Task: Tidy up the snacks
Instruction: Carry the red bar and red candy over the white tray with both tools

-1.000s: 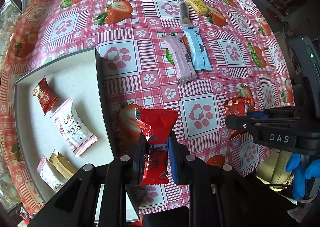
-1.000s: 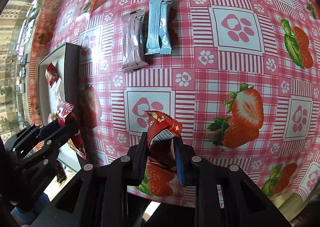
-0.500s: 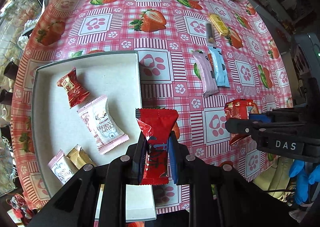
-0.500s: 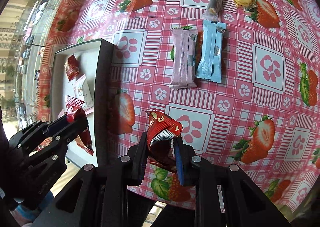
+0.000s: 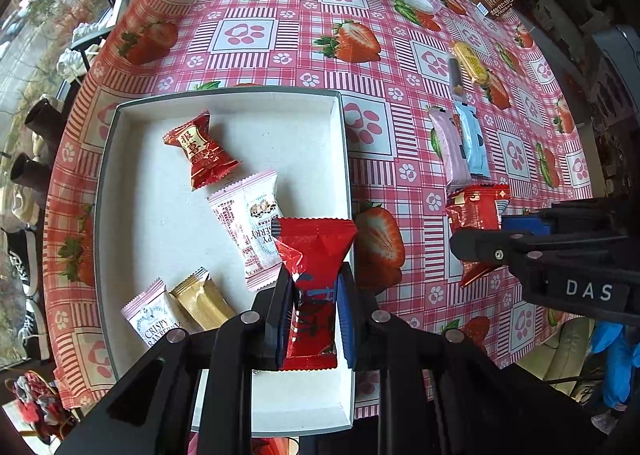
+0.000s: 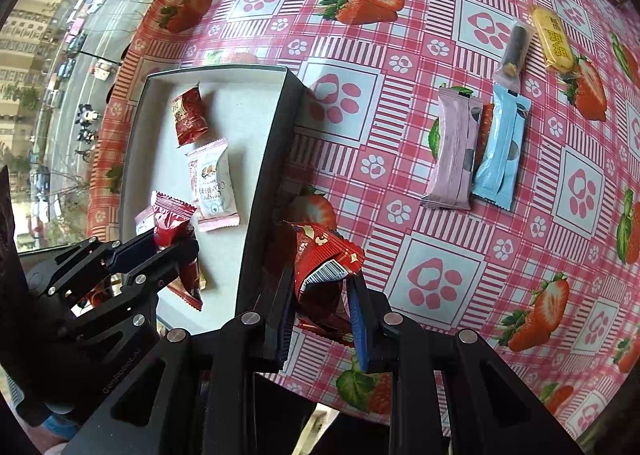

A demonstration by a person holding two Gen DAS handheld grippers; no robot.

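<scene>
Left gripper (image 5: 312, 311) clamped on red pack (image 5: 314, 287), now over box (image 5: 224, 97) near its right wall; a second ago it hung over cloth outside box. Right gripper (image 6: 320, 319) pinches crumpled red pack (image 6: 324, 275), shifted closer, just outside same wall, above cloth (image 6: 440, 275). Box already holds four snacks. Pink stick (image 6: 452, 155), blue stick (image 6: 500, 151), yellow bar (image 6: 554, 41) right of box, untouched. Judgement: left drop imminent, right follows.

Gold packet (image 5: 202, 301) partly hidden behind left gripper (image 5: 312, 309)
</scene>
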